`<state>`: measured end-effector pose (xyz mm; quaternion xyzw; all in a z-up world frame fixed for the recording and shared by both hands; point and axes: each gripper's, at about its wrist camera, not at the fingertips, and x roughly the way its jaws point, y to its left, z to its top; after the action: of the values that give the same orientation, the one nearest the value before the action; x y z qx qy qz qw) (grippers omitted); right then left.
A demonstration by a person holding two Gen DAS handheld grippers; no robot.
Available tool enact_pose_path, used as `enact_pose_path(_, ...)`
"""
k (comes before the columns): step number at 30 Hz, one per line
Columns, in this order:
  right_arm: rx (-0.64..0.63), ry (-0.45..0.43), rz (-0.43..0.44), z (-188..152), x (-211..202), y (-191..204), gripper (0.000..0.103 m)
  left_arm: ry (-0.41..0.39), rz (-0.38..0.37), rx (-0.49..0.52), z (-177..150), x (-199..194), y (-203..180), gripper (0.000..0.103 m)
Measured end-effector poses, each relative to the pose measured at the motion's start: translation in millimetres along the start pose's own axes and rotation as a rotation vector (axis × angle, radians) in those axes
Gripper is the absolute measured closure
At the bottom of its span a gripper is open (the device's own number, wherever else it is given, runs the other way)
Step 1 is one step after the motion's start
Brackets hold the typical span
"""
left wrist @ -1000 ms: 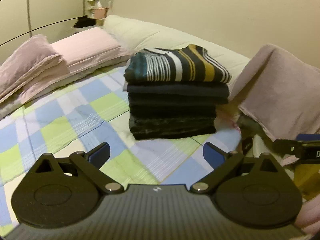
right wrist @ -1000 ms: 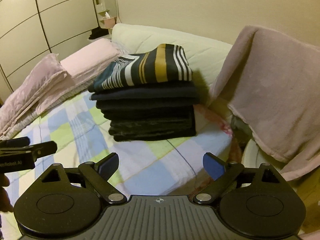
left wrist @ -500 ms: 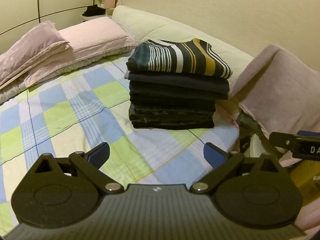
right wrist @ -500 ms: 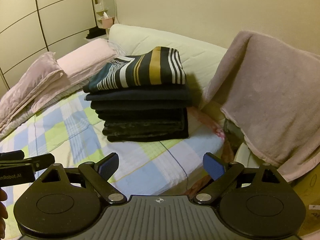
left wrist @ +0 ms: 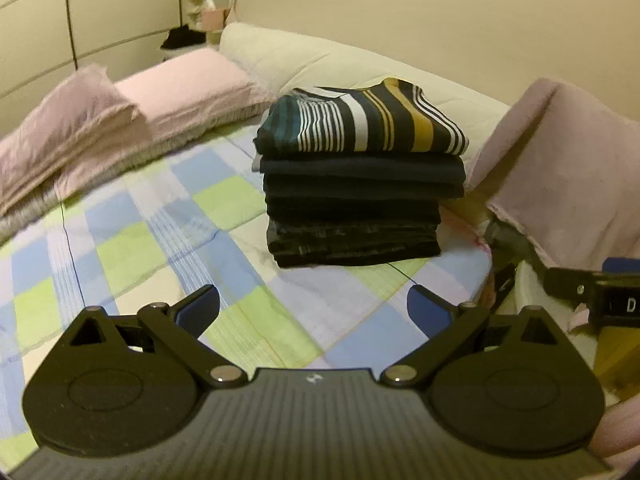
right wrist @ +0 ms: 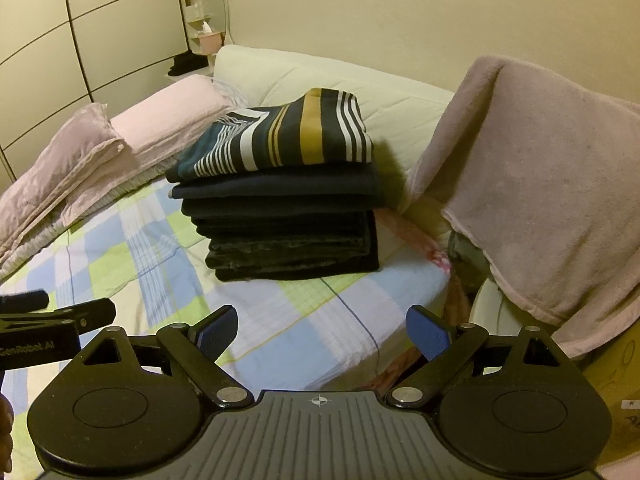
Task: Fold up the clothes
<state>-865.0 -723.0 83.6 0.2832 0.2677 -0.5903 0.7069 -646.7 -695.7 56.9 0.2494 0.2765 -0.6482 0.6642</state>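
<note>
A stack of folded clothes (left wrist: 356, 196) sits on the bed (left wrist: 168, 248), near the bed's right-hand edge and close to the cream headboard cushion (left wrist: 320, 64) behind it. The stack lies well ahead of both grippers and touches neither. Its top piece is a striped shirt (left wrist: 364, 124) in dark blue, white and mustard; below it come several dark garments laid flat, one upon another. In the left wrist view the stack's long axis runs across the picture, left to right, with the folded edges facing the camera; in the right wrist view the same stack (right wrist: 280, 200) is seen at more of an angle, its near corner turned toward the lower left. The shirt's stripes run from the front edge toward the back. The left gripper (left wrist: 314, 308) hangs over the checked bedsheet with its blue fingers (left wrist: 200, 310) spread wide apart and nothing between them. The right gripper (right wrist: 322, 334) is the same: fingers (right wrist: 426, 334) wide apart, empty, above the bed's near edge. Two pink pillows (left wrist: 120, 116) lie to the left, and a pink towel (right wrist: 540, 176) hangs draped to the right of the bed.
</note>
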Motion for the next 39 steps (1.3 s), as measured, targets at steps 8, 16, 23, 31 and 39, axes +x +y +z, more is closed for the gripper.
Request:
enact_pose_path(8, -0.006, 0.000, -0.002, 1, 2, 3, 0.009, 0.015, 0.011, -0.005, 4, 6, 1, 0.004)
enact_pose_path(16, -0.013, 0.008, 0.003, 2, 7, 6, 0.009, 0.031, 0.013, -0.008, 4, 13, 1, 0.004)
enact_pose_path(23, -0.015, 0.010, -0.001, 5, 11, 7, 0.009, 0.031, 0.013, -0.012, 6, 16, 2, 0.004)
enact_pose_path(31, -0.015, 0.011, -0.002, 6, 14, 6, 0.009, 0.029, 0.013, 0.016, 6, 18, -1, 0.003)
enact_pose_path(39, -0.017, 0.012, -0.006, 7, 15, 5, 0.009, 0.019, 0.017, 0.026, 6, 18, -5, 0.003)
